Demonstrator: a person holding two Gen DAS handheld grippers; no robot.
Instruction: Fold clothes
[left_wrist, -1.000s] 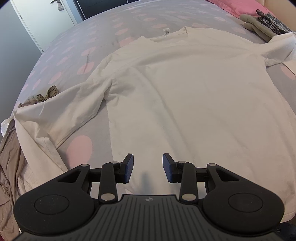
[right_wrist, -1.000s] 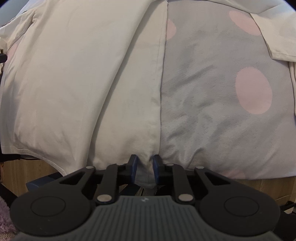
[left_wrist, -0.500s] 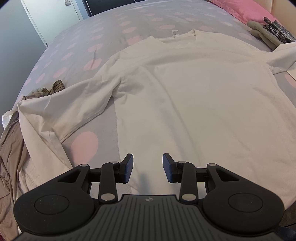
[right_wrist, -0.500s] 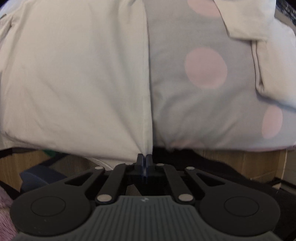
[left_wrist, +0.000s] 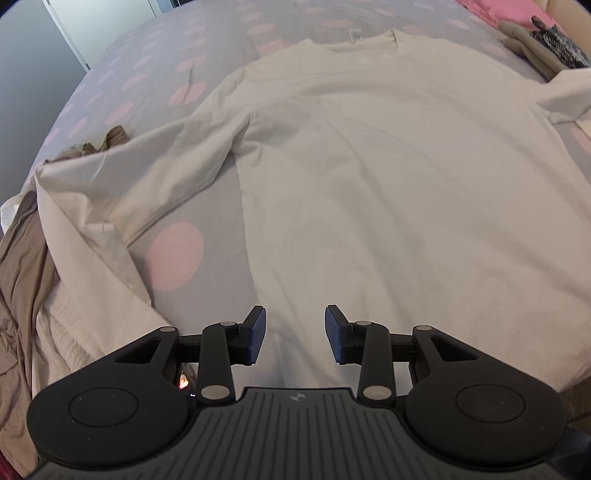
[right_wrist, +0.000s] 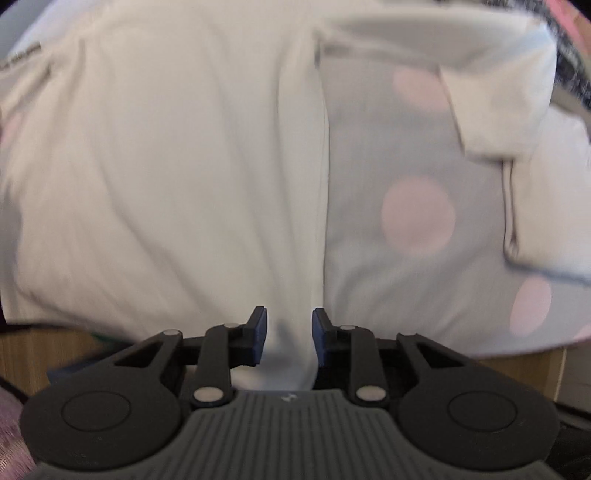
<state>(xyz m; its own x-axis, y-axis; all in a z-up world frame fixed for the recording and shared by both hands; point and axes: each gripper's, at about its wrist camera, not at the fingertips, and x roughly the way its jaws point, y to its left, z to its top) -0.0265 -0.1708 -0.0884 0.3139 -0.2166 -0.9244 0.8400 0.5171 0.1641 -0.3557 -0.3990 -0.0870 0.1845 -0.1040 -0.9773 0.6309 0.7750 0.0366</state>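
Note:
A white long-sleeved shirt (left_wrist: 388, 184) lies spread flat on a grey bedsheet (left_wrist: 173, 251) with pink dots, collar at the far end. Its left sleeve (left_wrist: 147, 173) runs out toward the left edge of the bed. My left gripper (left_wrist: 294, 334) hovers open over the near hem by the shirt's left side, with nothing gripped. In the blurred right wrist view, the shirt's (right_wrist: 166, 184) lower right corner hangs up between the fingers of my right gripper (right_wrist: 289, 336). Its jaws are opening and the pads stand apart from the cloth. The right sleeve (right_wrist: 480, 110) lies folded back at the right.
A brown garment (left_wrist: 22, 277) is heaped at the bed's left edge beside white knit cloth. Olive and patterned clothes (left_wrist: 532, 48) and a pink pillow (left_wrist: 498, 11) sit at the far right. Below the bed's near edge, wooden floor (right_wrist: 44, 343) shows.
My right gripper pinched the shirt's lower right corner fully shut, rose with it, and its jaws have now parted. My left gripper drifted a little along the hem, still open.

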